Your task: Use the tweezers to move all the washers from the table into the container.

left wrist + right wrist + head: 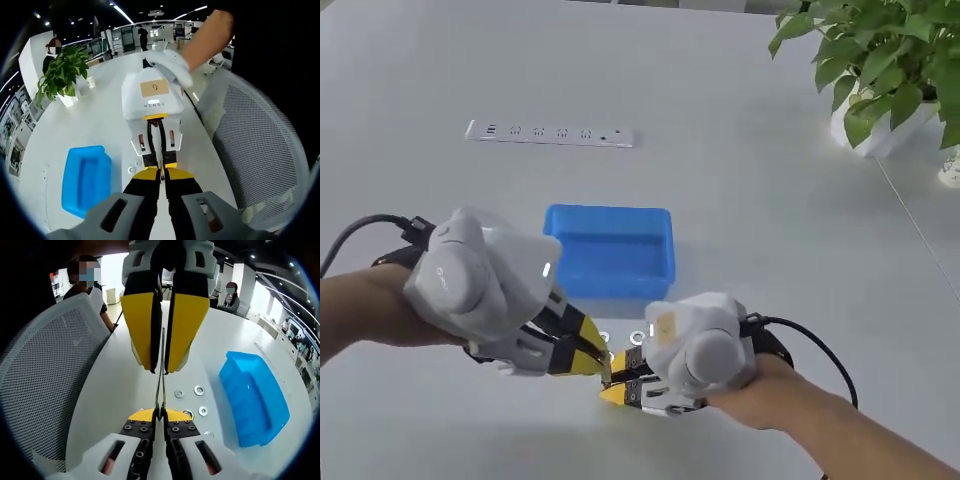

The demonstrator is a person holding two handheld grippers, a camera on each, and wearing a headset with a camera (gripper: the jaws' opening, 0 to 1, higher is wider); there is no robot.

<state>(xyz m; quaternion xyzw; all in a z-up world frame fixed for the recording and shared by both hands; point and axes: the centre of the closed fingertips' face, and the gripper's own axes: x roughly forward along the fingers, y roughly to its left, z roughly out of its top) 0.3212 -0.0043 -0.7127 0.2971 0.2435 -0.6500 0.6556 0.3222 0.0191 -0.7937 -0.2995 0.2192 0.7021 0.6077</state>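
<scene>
My two grippers meet tip to tip near the table's front edge, with thin metal tweezers spanning between them. My left gripper is shut on one end of the tweezers, and my right gripper is shut on the other end. In the right gripper view, its yellow jaws pinch the tweezers, which run up into the left gripper's yellow jaws. Several washers lie on the white table just beyond the jaws, two of them in the head view. The blue container stands behind them.
A white power strip lies at the back of the table. A potted plant stands at the far right. A grey mesh chair is behind the right gripper. People stand in the background.
</scene>
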